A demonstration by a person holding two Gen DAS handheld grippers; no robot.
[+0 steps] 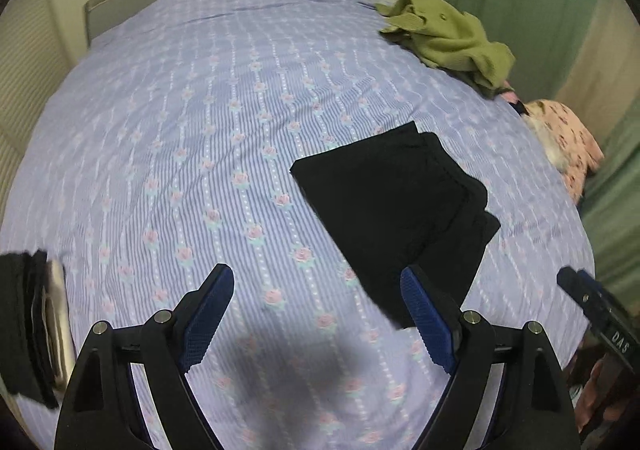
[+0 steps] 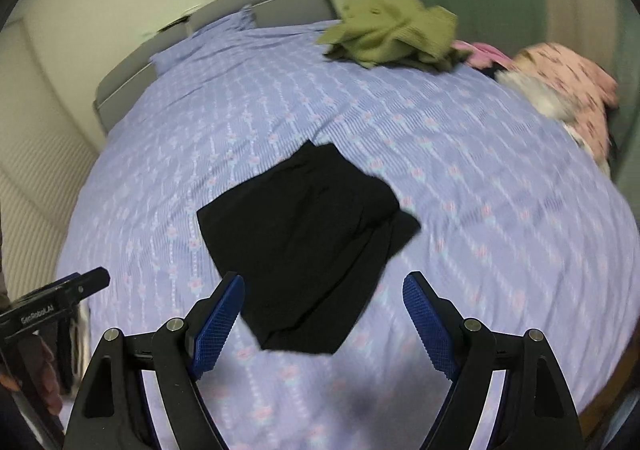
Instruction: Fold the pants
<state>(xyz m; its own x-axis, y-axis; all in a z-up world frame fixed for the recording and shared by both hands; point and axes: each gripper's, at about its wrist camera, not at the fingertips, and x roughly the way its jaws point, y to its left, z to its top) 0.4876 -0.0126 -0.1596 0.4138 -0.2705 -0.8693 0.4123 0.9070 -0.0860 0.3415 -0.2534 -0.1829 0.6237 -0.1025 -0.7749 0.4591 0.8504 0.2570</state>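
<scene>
**Black pants lie folded on the bed, both grippers empty above**

The black pants (image 1: 394,206) sit in a compact, roughly square bundle on the lilac flowered bedspread (image 1: 192,122), layers stacked. One layer pokes out at the right corner, so the edges don't quite line up. The fabric looks flat, only faint creases showing. The left gripper (image 1: 316,310) hangs above the sheet, jaws spread wide, nothing between them. The right gripper (image 2: 323,314) is just as wide and just as empty, above the bundle's near edge. An olive garment (image 2: 390,32) sits crumpled at the far side.
</scene>
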